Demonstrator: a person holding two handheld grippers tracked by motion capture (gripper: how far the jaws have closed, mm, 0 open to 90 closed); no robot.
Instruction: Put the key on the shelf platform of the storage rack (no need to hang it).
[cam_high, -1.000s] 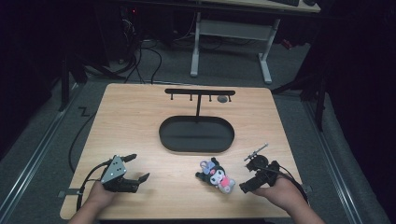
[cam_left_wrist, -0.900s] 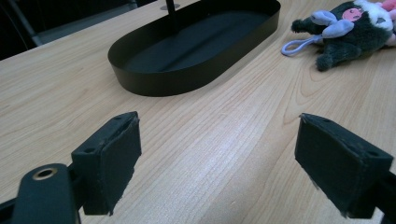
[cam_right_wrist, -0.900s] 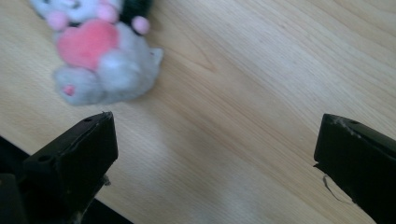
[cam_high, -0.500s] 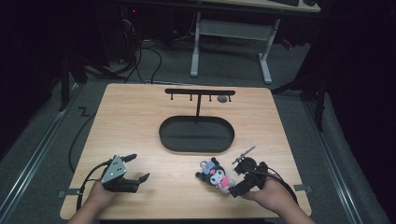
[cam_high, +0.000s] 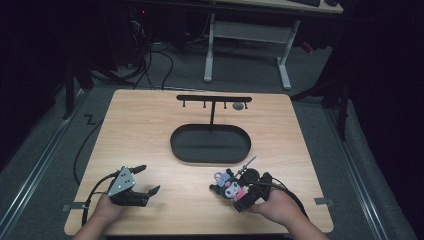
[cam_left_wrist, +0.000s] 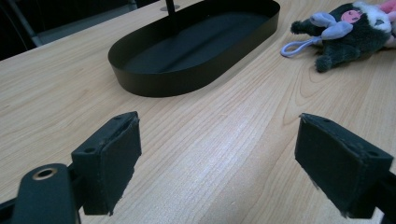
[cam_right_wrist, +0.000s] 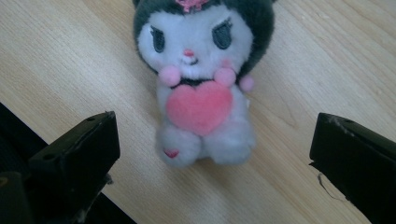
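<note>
High view: the light wooden table (cam_high: 150, 130) has bare room along its near edge between the two hands. The right gripper (cam_high: 239, 194) partly hides the small black-and-white plush toy with a pink heart (cam_high: 231, 189), which lies between its wide jaws, untouched, near the black oval tray (cam_high: 210, 144). The left gripper (cam_high: 142, 180) rests wide open, well left.
</note>
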